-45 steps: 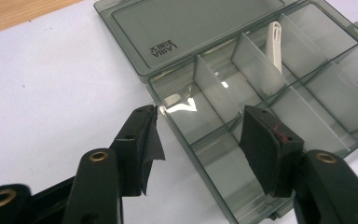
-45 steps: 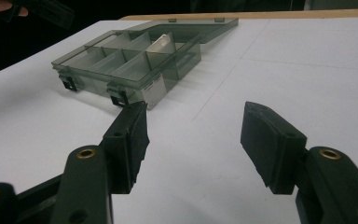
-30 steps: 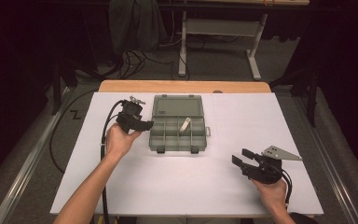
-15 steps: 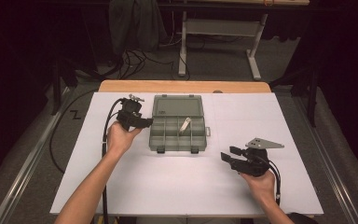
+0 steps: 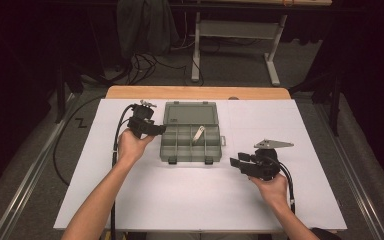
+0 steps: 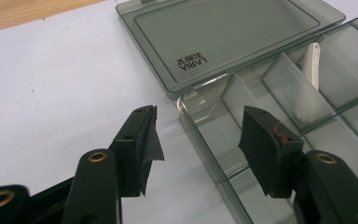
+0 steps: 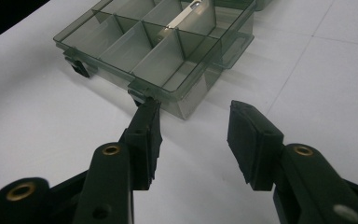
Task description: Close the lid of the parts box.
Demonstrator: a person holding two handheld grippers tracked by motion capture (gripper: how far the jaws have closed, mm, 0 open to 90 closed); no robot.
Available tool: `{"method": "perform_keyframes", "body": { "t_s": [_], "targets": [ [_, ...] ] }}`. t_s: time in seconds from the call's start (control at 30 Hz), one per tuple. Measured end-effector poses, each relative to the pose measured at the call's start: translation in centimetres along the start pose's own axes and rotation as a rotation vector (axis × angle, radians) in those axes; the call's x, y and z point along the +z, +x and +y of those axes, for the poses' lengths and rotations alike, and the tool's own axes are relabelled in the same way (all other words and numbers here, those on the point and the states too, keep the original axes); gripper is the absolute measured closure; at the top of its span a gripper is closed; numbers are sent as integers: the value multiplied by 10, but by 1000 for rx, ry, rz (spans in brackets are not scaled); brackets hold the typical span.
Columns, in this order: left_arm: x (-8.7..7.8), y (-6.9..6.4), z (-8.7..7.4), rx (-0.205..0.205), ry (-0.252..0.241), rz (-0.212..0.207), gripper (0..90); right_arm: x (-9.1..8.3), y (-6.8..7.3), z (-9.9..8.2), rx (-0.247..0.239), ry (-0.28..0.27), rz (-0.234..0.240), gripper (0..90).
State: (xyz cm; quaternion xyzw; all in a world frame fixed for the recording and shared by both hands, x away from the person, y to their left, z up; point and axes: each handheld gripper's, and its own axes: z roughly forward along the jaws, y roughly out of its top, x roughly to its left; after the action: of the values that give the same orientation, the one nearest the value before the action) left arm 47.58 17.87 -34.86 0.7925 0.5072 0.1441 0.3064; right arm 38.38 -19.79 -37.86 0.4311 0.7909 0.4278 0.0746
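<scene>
A see-through grey box sits in the middle of the white tabletop. Its lid is flipped open and lies flat on the far side. The near half is cut into little square rooms by thin walls. A small white piece leans in one room, right of the middle. Two dark clips stick out from the near edge of the box, and there is a small tab on its right side. The lid has raised letters on it, seen in the left gripper view.

The left claw is at the left side of the box. Its jaws are spread apart, with the left wall of the box between them, and the pads do not press on it. One jaw is over the tabletop and the other is over the box's rooms.

The right claw is near the right near corner of the box, a little apart from it. Its jaws are spread with nothing between them, and they have just been closing a bit.

A second ago the right claw was farther right and nearer the tabletop's near edge. Now it has come closer to the box. The left claw and the box are in the same place as before.
</scene>
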Motion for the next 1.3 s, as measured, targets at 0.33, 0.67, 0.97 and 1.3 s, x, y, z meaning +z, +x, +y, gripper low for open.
{"method": "perform_keyframes", "body": {
  "t_s": [0.33, 0.67, 0.97, 1.3],
  "targets": [
    [0, -4, 17, 19, -5, 13, 456, 9, 1, 15, -5, 30, 8, 626],
    [11, -1, 27, 13, 6, 12, 461, 21, 3, 33, -14, 79, 0, 671],
    [22, 4, 30, -3, 19, 19, 464, 32, 2, 48, -11, 127, -15, 699],
    [31, 10, 30, -21, 29, 19, 466, 45, 1, 66, -16, 181, -40, 722]
  ]
}}
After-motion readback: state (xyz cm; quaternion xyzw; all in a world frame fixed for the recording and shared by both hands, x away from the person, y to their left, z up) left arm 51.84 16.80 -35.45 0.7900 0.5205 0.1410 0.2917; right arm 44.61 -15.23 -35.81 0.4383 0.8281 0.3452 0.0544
